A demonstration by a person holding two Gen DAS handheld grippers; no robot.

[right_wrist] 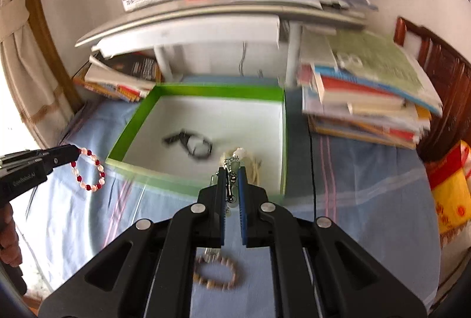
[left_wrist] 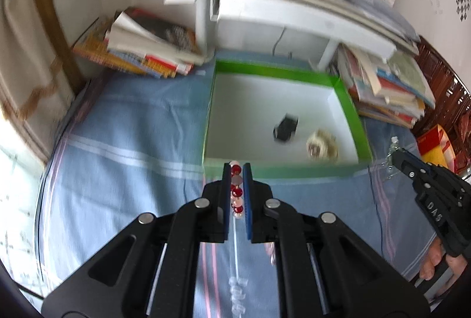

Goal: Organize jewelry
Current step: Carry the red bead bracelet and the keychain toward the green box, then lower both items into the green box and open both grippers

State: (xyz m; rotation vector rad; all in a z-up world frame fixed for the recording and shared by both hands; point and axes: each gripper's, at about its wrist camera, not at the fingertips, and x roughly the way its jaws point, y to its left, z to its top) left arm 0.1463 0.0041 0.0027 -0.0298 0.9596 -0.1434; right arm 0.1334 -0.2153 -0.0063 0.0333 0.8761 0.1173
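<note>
My left gripper (left_wrist: 237,167) is shut on a red and pink bead bracelet (left_wrist: 236,190), held just short of the near wall of a green box with a white floor (left_wrist: 282,170). The bracelet hangs as a loop in the right wrist view (right_wrist: 89,170). My right gripper (right_wrist: 229,170) is shut on a silver chain with a pale pendant (right_wrist: 231,181), above the near wall of the box (right_wrist: 164,175). Inside the box lie a black watch (right_wrist: 191,142) and a cream beaded piece (right_wrist: 253,165). A brown wooden bead bracelet (right_wrist: 215,273) lies on the cloth under the right gripper.
The box sits on a blue striped cloth (left_wrist: 123,159). Stacks of books stand at back left (left_wrist: 141,50) and right (right_wrist: 365,103). A grey shelf unit (left_wrist: 265,3) stands behind the box. A red and yellow bag (right_wrist: 450,194) is at the right.
</note>
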